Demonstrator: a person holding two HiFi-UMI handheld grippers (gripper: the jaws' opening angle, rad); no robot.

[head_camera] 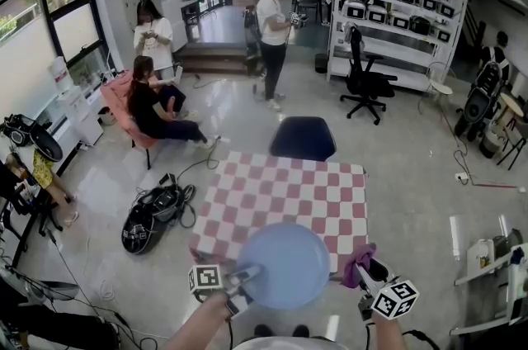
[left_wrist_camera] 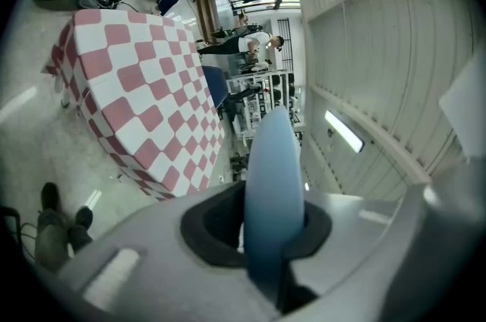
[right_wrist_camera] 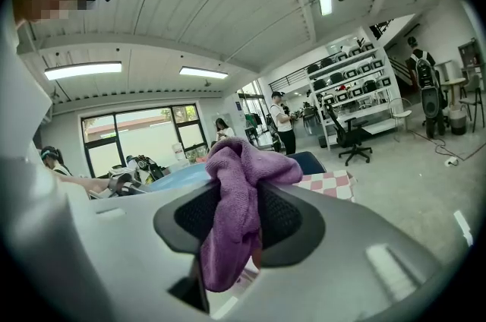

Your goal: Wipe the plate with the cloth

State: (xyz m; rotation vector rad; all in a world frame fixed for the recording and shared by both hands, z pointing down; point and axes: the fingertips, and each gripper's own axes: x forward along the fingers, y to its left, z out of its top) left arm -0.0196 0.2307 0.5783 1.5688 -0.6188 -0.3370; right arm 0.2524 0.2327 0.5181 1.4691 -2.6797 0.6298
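From the head view I see the whole layout: the left tool point(head_camera: 246, 274) grips the near-left rim of the round pale-blue plate point(head_camera: 285, 264), which overlaps the near edge of the red-and-white checked counter point(head_camera: 289, 191). The right tool point(head_camera: 369, 272) sits just beside the plate's right edge with the purple cloth point(head_camera: 356, 262) bunched at its tip. That view does not show me the grips themselves. In the left gripper view the plate point(left_wrist_camera: 273, 191) appears edge-on as a thin blue blade, pinched between the two dark pads with the jaws closed narrow on its rim, and the counter point(left_wrist_camera: 144, 108) lies off to one side. The plate looks raised clear of the counter, though from this angle I can't be sure it isn't touching the edge. In the right gripper view the jaws are clamped on the cloth point(right_wrist_camera: 239, 199). It is a fuzzy, crumpled wad, mounded above the pads with a tail hanging below them, and a sliver of the plate point(right_wrist_camera: 178, 176) shows just behind it to the left. The plate's upper face is smooth, matte and evenly blue. Well beyond the counter, a white shelving rack point(head_camera: 396, 10) holds rows of dark cases and pale boxes.
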